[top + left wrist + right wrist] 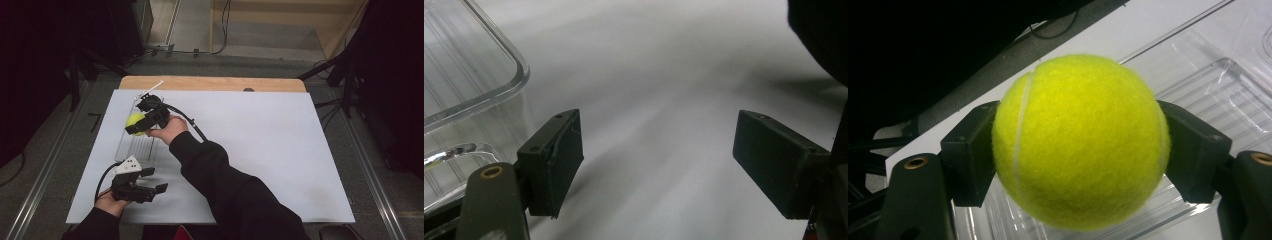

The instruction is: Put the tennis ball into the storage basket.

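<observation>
Tennis ball (1080, 142) clamped in right tool (1078, 150), over clear tray (1228, 95)

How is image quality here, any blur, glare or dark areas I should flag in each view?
High view: dim, surroundings nearly black, white table cover evenly lit, tennis ball small but distinct. Left gripper view: table surface smeared and soft, glare along the clear container rim, left hand-held gripper pads sharp. Right gripper view: ball in the right hand-held gripper sharp and bright, background black upper left.

white rectangular sheet (260, 150) covering the tabletop, light wooden table edge (215, 83) exposed at 12 o'clock, black cables (220, 30) on grey floor beyond
</observation>
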Tool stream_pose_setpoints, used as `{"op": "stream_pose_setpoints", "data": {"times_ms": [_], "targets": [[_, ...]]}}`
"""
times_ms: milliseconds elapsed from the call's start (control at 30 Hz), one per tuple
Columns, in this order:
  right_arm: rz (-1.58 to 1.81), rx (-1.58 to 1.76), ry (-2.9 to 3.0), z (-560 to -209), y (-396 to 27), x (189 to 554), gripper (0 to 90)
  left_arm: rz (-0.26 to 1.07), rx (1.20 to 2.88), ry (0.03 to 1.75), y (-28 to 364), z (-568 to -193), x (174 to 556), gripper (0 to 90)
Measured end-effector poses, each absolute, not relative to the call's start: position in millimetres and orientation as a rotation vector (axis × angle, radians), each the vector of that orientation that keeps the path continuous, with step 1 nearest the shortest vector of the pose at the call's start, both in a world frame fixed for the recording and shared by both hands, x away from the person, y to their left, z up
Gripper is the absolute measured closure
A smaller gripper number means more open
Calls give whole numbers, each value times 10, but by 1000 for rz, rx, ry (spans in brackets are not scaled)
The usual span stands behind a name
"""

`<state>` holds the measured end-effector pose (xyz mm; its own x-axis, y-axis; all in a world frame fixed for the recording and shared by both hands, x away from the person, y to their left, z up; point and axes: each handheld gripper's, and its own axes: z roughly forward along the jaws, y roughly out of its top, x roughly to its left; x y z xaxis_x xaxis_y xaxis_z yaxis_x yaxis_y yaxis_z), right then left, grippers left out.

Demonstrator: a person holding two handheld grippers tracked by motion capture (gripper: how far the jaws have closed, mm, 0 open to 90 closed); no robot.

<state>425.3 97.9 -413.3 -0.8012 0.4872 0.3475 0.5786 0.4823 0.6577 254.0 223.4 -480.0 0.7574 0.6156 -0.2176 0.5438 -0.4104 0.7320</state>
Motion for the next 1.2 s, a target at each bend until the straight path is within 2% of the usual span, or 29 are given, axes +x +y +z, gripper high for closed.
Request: {"op": "stream_pose_setpoints", "data": {"times_ms": [633, 1033, 1200], "targets": [[-1136, -937, -2646, -4368, 1053, 4253, 228, 105, 2104, 866, 2234, -4800, 2539, 208], [-1127, -939, -2657, -4391, 1061, 4253, 225, 104, 2104, 866, 2234, -4799, 2539, 208], [-1146, -937, -2632, -4382, 1040, 4273, 154, 104, 2104, 867, 2233, -4800, 2540, 208]]}}
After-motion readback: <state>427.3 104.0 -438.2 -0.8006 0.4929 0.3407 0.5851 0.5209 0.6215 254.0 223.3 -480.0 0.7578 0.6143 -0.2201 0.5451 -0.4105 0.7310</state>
